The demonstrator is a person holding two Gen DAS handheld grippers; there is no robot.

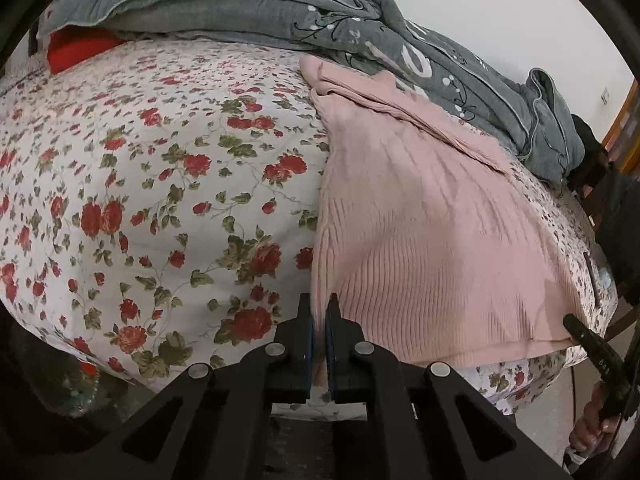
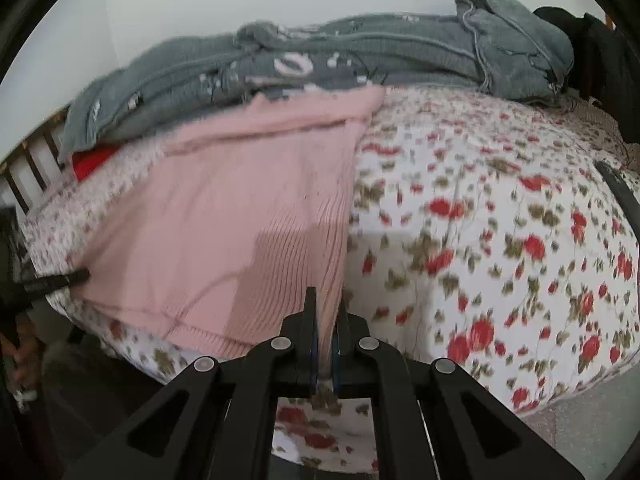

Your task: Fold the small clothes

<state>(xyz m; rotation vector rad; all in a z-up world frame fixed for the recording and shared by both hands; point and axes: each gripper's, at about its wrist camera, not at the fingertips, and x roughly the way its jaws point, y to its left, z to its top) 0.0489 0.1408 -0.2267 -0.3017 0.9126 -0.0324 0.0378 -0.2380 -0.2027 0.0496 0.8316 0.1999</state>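
So I've got the pink knit sweater (image 1: 432, 236) laid flat on the floral bedspread (image 1: 160, 184), its far end up against the grey blanket (image 1: 360, 32). The left gripper (image 1: 319, 312) pinches the near-left hem corner, and the right gripper (image 2: 326, 308) is clamped on the near-right one. My worry: the knit is stretchy, so if one side lifts faster the fold goes crooked, or a thin bite of hem slips out. The top could also snag the blanket. Both tools sit low at the bed edge, pointing inward, roughly level.
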